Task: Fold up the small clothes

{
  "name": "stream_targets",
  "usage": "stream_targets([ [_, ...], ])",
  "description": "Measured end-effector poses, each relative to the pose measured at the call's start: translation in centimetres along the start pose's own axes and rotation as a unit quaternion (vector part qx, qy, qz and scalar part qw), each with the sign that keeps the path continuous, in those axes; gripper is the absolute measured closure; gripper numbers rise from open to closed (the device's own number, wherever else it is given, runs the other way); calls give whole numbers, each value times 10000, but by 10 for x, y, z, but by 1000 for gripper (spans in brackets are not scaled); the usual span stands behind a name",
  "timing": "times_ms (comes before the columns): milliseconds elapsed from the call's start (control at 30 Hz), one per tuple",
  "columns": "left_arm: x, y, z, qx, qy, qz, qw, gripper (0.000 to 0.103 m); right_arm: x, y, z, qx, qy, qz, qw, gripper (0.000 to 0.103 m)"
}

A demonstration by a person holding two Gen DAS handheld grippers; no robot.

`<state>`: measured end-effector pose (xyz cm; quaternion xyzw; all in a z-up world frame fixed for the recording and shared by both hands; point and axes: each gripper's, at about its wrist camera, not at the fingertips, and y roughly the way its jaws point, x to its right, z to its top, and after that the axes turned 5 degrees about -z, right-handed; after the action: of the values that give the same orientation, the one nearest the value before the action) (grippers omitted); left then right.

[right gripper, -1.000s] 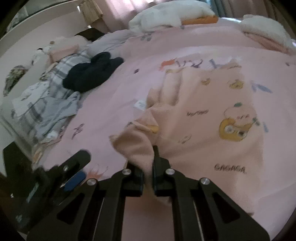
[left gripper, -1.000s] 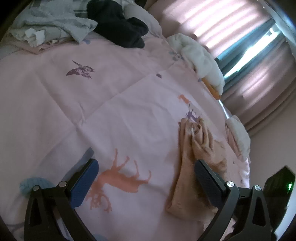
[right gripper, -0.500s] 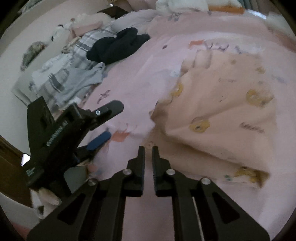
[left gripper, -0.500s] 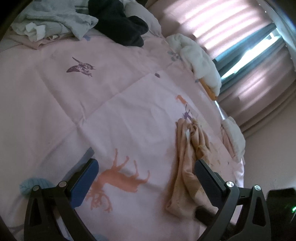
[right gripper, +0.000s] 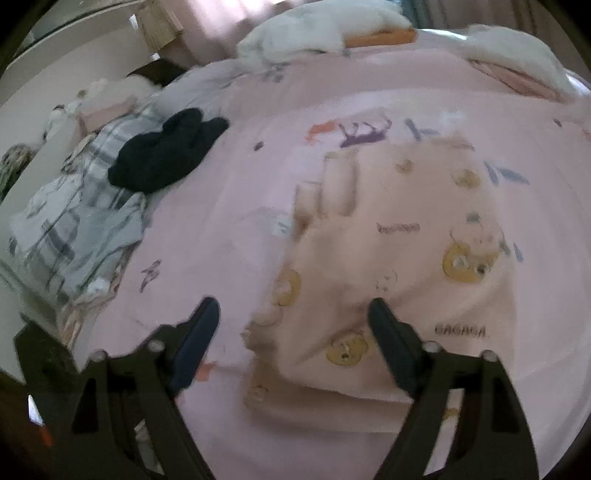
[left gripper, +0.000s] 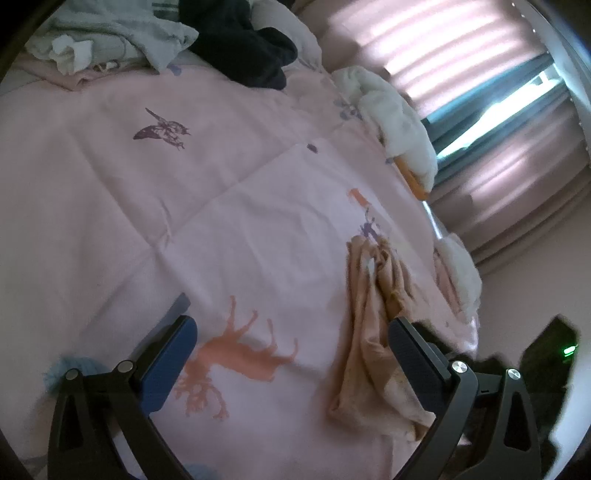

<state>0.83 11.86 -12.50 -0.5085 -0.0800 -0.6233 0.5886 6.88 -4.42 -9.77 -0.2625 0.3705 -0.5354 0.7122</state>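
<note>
A small peach garment with yellow cartoon prints lies partly folded on the pink bedcover. My right gripper hovers over its near left edge, jaws opening wide, the pads touching nothing. In the left wrist view the same garment shows as a bunched peach strip beside the right fingertip. My left gripper stands open above the bedcover's orange animal print, holding nothing.
A dark garment and grey plaid clothes are piled at the far left of the bed. White fluffy bedding lies along the far edge by the curtains. A white pile sits at the far right.
My right gripper let go of the peach garment's edge, pulled back and opened wide; the garment now lies folded over on the bed. The left gripper stayed put, open.
</note>
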Motion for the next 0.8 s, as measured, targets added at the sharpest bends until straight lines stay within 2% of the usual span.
stream_targets([
  [100, -5, -5, 2, -29, -117, -151, 9998, 1, 2, 10, -5, -56, -91, -79, 9999, 16],
  [233, -3, -9, 2, 13, -4, -3, 10000, 1, -3, 7, -10, 180, -368, -278, 9988, 17],
  [300, -5, -9, 2, -28, -63, -51, 10000, 1, -16, 11, -16, 244, -796, -394, 9957, 31],
  [333, -5, -9, 3, -23, -90, -80, 9999, 1, -22, 15, -17, 283, -1060, -531, 9926, 49],
  [367, -6, -11, 3, -3, -112, -97, 9999, 1, -34, 17, -23, 456, -1468, -860, 9844, 73],
  [400, -6, -10, 4, 13, -117, -88, 9999, 1, -37, 19, -25, 534, -1607, -1003, 9805, 84],
  [433, -6, -10, 4, 15, -119, -93, 9999, 1, -37, 19, -26, 551, -1606, -1031, 9801, 89],
  [467, -6, -10, 4, 3, -126, -107, 9999, 1, -33, 16, -24, 567, -1435, -969, 9833, 91],
  [533, -7, -11, 4, 9, -128, -102, 9999, 1, -17, 9, -16, 537, -916, -503, 9931, 93],
  [600, -6, -12, 3, 54, -73, -7, 10000, 1, 7, 4, -5, 399, -332, 168, 9985, 93],
  [700, -2, -10, 0, 112, 16, 121, 9999, 1, 34, 5, 3, 208, 360, 887, 9952, 93],
  [800, 0, -8, -1, 132, 109, 248, 9995, 1, 47, 2, 4, 180, 624, 1292, 9895, 93],
])
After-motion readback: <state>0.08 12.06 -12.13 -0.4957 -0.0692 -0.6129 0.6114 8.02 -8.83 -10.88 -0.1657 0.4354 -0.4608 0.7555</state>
